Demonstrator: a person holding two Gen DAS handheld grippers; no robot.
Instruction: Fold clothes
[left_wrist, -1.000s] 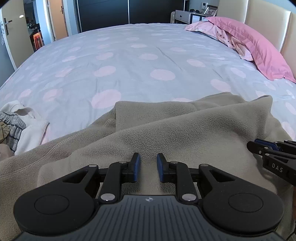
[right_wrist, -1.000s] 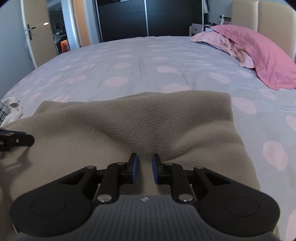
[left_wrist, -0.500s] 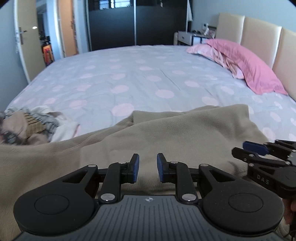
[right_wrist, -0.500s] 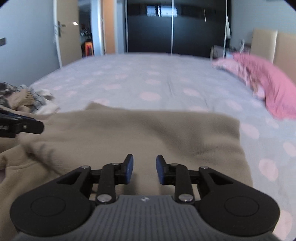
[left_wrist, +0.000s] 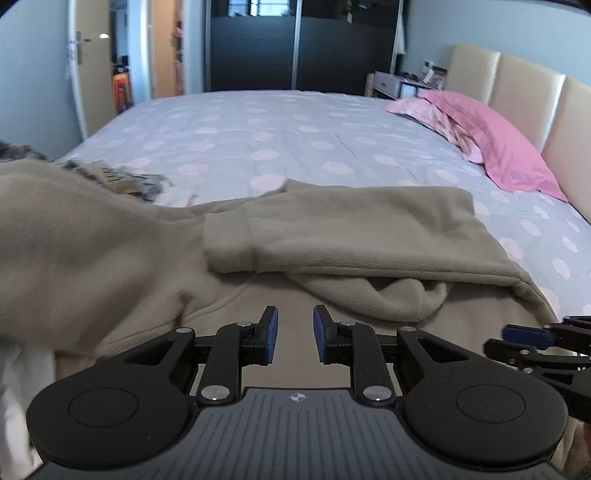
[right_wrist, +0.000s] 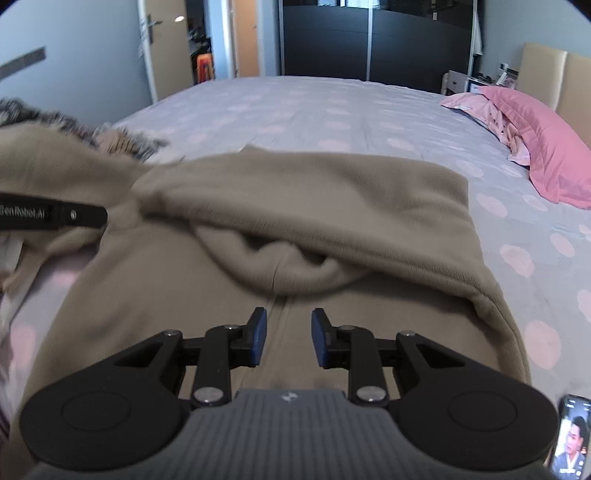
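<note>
Left wrist view: one beige fleece (left_wrist: 362, 229), two pink pillows (left_wrist: 495, 144); both grippers' jaws apart, gripping nothing.

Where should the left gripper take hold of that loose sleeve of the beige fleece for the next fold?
Grip the sleeve near its free end at the left, coming from the near left side with the left gripper, whose jaws stand apart with nothing between them. That part lies bunched and raised off the bed, so a pad can likely slip under one layer; toward the body, the fleece is already doubled.
</note>
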